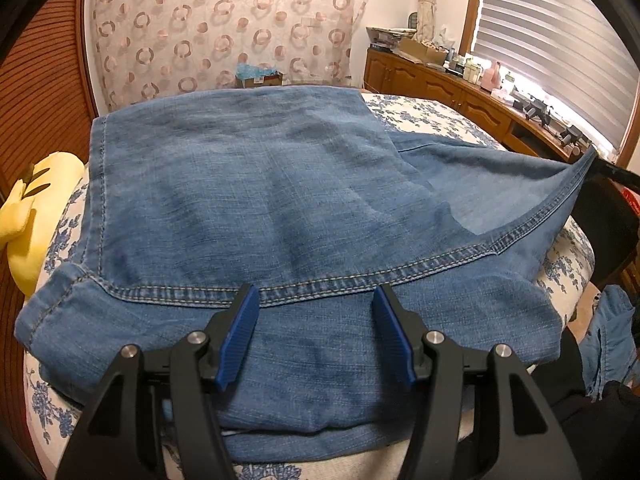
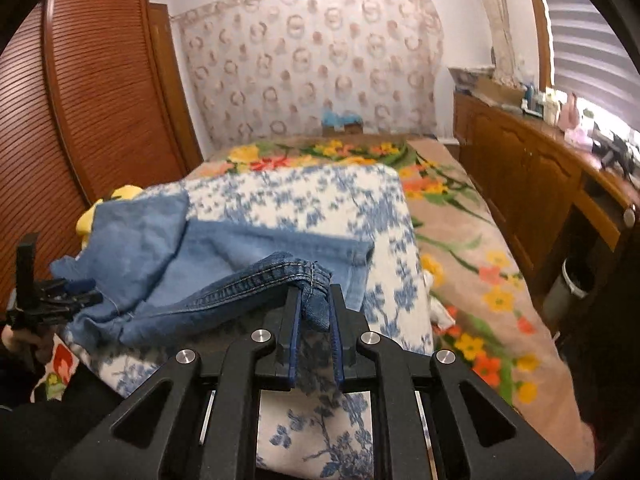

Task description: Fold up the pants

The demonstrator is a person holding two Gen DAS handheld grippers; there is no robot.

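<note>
- Left tongs (image 1: 315,300): one, with two blue pads (image 1: 240,334) standing well apart, nothing clamped between them; they hover over the near edge of the cloth, tips just above a double-stitched seam.
- Right tongs (image 2: 315,300): one, pads drawn close together and pinching a stitched hem corner of the pants (image 2: 224,276); the hem rides raised off the bedding, and denim slopes away from the tips to the left.
- Pants (image 1: 256,184): one pair, blue denim. In the left wrist view they lie spread directly ahead of the left tongs, in overlapping layers; one corner rises to a point far right of the tips.
- Seen from the right wrist, the left tongs (image 2: 86,294) sit at far left, at the edge of the denim; picture blurred there.
- Blue-flowered white cover (image 2: 328,200): one, under the pants and beneath both tongs.
- Bright floral blanket (image 2: 472,248): one, right of and beyond the right tongs.
- Yellow soft toy (image 1: 28,216): one, left of the left tongs, beside the pants.
- Wooden sideboard (image 1: 436,88): one, far ahead right, cluttered; items too small to count.
- Louvred wooden doors (image 2: 96,92): at least two panels, ahead left of the right tongs.
</note>
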